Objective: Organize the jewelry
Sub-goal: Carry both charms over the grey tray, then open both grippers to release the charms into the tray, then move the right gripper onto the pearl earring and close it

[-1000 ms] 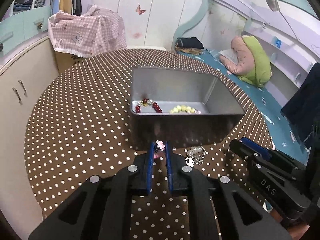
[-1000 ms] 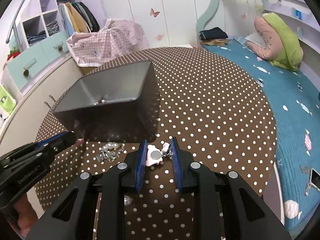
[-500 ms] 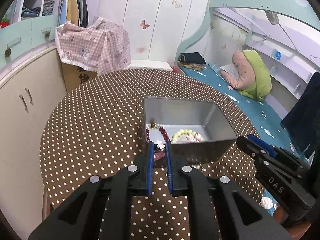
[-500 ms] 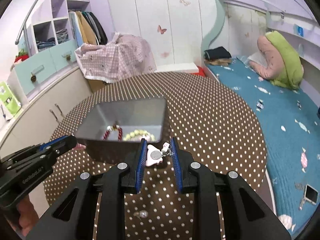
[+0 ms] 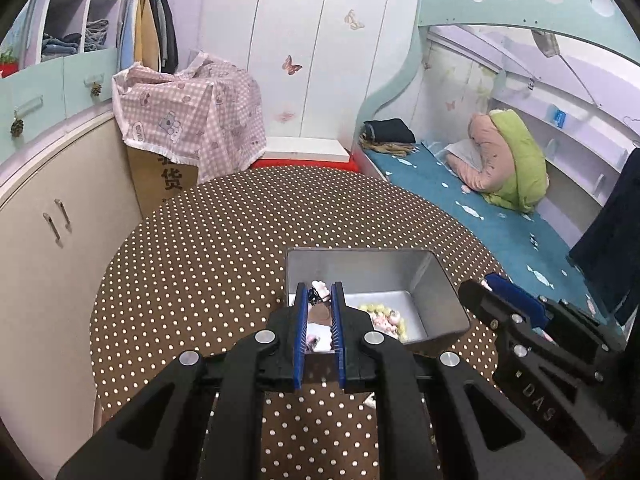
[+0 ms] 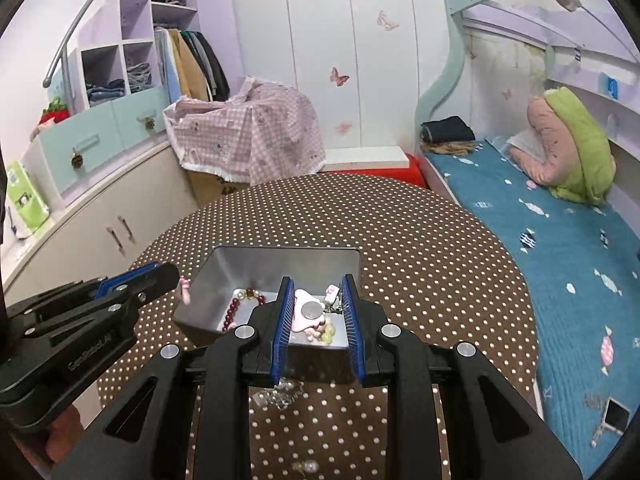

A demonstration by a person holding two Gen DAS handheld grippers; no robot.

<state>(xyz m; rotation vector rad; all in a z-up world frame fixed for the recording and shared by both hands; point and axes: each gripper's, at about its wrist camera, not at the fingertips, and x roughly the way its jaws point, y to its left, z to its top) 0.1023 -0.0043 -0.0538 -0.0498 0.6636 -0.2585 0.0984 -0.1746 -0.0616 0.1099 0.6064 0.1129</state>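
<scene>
Looking first through the left wrist view, we see our left gripper (image 5: 320,300) in the lower middle of the frame, its two blue pads drawn close together and pinching a small pink piece (image 5: 320,289) at the tips. We hold it above the near left corner of the metal box (image 5: 440,280), we think so that it can fall inside when we let go. The box stands on the round dotted table (image 5: 224,248), in the centre of the frame. Inside it we count one yellow-green bead bracelet (image 5: 380,314); other pieces below the pads are too hidden to count. The right gripper (image 5: 480,296) enters from the lower right, and from this side we cannot tell how its jaws stand.

In the right wrist view, our right gripper (image 6: 316,304) is in the lower middle, closed on a pink charm with a round silver disc (image 6: 310,311) and a little chain. It also hangs over the near part of the box (image 6: 280,260), probably for the same reason. In the box we count one dark red bead bracelet (image 6: 232,314) and one yellow-green one (image 6: 326,330). On the table below the pads, at the bottom of the frame, lie one silver beaded piece (image 6: 280,394) and one smaller item (image 6: 306,467), both not yet put away. The left gripper (image 6: 176,280) comes from the left edge with something pink at its tip.
</scene>
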